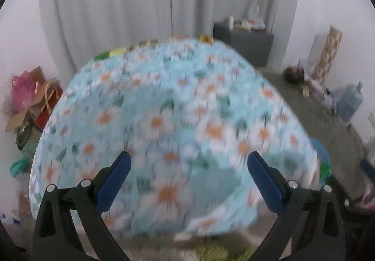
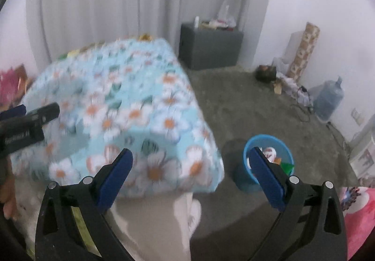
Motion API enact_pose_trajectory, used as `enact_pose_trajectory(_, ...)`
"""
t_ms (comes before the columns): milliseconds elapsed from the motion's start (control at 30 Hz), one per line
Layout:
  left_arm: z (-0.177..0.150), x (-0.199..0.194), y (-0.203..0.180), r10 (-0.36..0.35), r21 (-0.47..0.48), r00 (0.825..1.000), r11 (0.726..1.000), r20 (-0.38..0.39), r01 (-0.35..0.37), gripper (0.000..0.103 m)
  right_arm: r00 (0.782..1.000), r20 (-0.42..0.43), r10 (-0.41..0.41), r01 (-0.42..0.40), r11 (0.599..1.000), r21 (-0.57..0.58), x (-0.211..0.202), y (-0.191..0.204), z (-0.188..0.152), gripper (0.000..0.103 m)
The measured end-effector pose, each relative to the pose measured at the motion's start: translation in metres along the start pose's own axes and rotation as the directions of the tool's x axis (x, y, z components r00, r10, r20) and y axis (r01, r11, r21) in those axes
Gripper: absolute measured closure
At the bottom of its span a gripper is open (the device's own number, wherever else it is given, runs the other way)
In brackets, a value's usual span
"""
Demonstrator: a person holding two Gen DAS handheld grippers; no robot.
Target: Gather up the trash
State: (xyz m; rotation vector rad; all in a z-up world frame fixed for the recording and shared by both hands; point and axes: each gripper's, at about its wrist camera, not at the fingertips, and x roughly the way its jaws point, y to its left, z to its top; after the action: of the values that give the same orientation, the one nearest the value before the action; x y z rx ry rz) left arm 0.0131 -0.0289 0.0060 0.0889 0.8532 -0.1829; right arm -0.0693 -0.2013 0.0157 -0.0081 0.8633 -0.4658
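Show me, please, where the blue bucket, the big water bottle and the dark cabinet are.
blue bucket [image 2: 243, 181]: right wrist view, on its outer wall, lower left.
big water bottle [image 2: 328, 101]: right wrist view, on the middle of its body, by the right wall.
dark cabinet [image 2: 211, 50]: right wrist view, on its front face.

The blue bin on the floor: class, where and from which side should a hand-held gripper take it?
Grip the blue bin by its rim, coming down from above. It stands upright and open-topped, with trash inside, so one finger can go inside the wall and one outside. The near rim, beside the right hand-held gripper, looks easiest.
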Motion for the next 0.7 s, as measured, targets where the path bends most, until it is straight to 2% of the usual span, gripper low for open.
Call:
enact_pose_trajectory(167, -0.015, 0.012, -0.002, 0.007, 0.042, 0.997, 0.999, -0.083, -0.004, 0.006, 0.999, -0.030, -0.040, 0.038, 0.998, -0.042, -0.004, 0.013, -0.011, 0.008)
enact_pose_trajectory(433, -0.015, 0.011, -0.008, 0.005, 0.061, 0.997, 0.998, -0.080, 0.000, 0.006, 0.991, -0.086, -0.102, 0.102, 0.995, 0.000, -0.003, -0.002, -0.026, 0.008)
enact_pose_trajectory(700, -0.015, 0.014, -0.013, 0.019, 0.079, 0.996, 0.997, -0.091, -0.012, 0.006, 0.987, -0.092, -0.135, 0.139, 0.989, 0.041, -0.005, -0.018, -0.028, 0.008)
